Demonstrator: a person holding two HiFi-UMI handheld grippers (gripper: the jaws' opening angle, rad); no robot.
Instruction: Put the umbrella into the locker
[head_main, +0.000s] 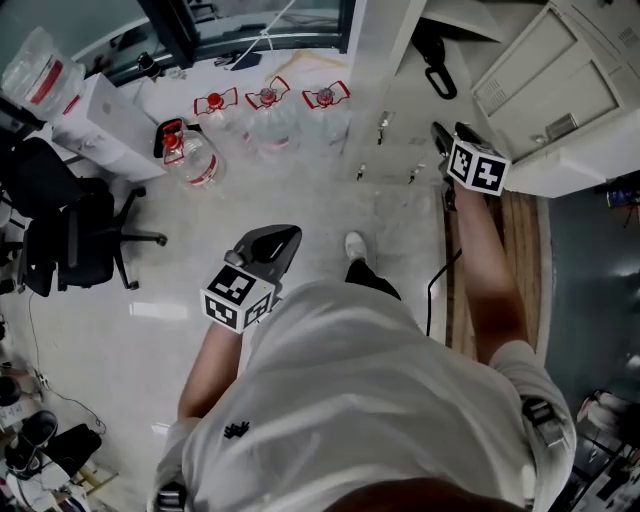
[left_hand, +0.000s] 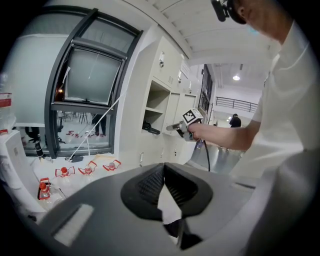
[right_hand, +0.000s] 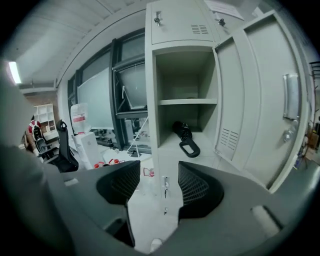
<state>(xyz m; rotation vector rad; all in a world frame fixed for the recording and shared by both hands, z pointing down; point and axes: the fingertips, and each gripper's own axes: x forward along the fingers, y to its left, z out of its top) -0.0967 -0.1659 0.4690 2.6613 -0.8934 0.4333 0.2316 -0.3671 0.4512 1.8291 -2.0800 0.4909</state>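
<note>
The right tool (right_hand: 159, 189) has its two black ribbed pads standing apart with nothing between them; through the gap only the pale floor (right_hand: 145, 220) and the locker's lower front show. In the head view this tool (head_main: 442, 138) sits in the upper right of the frame, held out on an extended arm and pointing at the locker (head_main: 400, 90). The left tool (left_hand: 163, 175) has its pads pressed together at the tips and grips nothing. In the head view it (head_main: 280, 238) hangs low near the frame's centre, just left of the person's white shirt (head_main: 370, 400).

Straight ahead of the right tool, the locker (right_hand: 154, 100) stands with its door (right_hand: 270, 100) swung open to the right of the frame. A shelf (right_hand: 187, 101) splits the open compartment in two. The black folded umbrella (right_hand: 181, 132) lies on the floor of the lower part, below that shelf, with its looped handle (right_hand: 190, 149) towards the front edge. The head view shows the same umbrella (head_main: 430, 50) near the top of the frame, well clear of both tools.

Farther out, in the upper left of the head view, clear water bottles (head_main: 268, 112) with red caps stand on the floor (head_main: 180, 330), and a black office chair (head_main: 75, 240) sits at the left edge.
</note>
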